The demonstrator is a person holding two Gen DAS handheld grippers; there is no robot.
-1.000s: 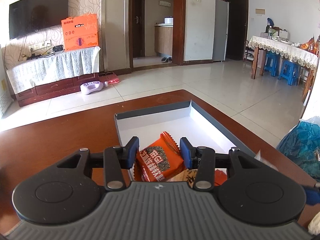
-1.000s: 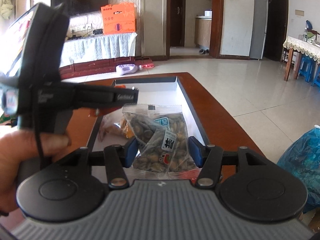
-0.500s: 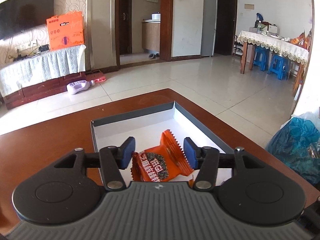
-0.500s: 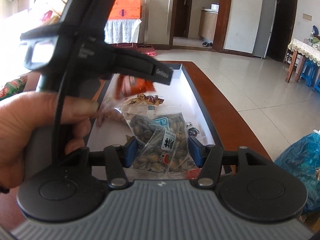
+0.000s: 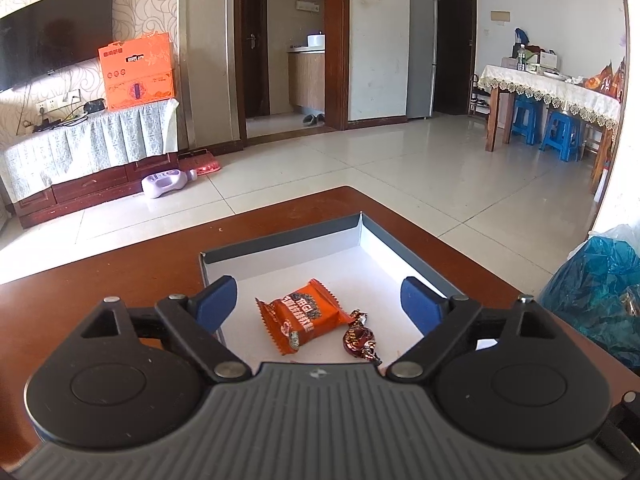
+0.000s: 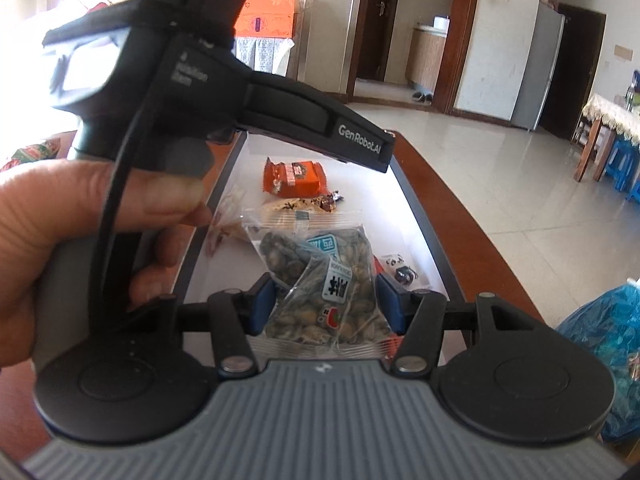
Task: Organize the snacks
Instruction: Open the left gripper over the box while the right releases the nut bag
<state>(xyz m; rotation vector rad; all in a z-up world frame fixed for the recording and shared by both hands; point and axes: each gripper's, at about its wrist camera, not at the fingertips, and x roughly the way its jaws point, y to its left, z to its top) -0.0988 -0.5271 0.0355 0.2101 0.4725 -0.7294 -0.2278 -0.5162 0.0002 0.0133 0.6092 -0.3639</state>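
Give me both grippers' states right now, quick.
Left gripper: jaws opening wide, holding nothing; the orange snack packet lies released in the tray.
Right gripper: closed on the clear bag of nuts, above the tray.

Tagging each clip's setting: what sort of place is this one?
Most likely a home living room: wall-mounted TV, dining table with a lace cloth, fridge by a kitchen doorway.

Wall television (image 5: 52, 54), orange carton (image 5: 138, 76) on draped cabinet (image 5: 88, 142), lace-covered dining table (image 5: 548, 88), blue stools (image 5: 544, 130)
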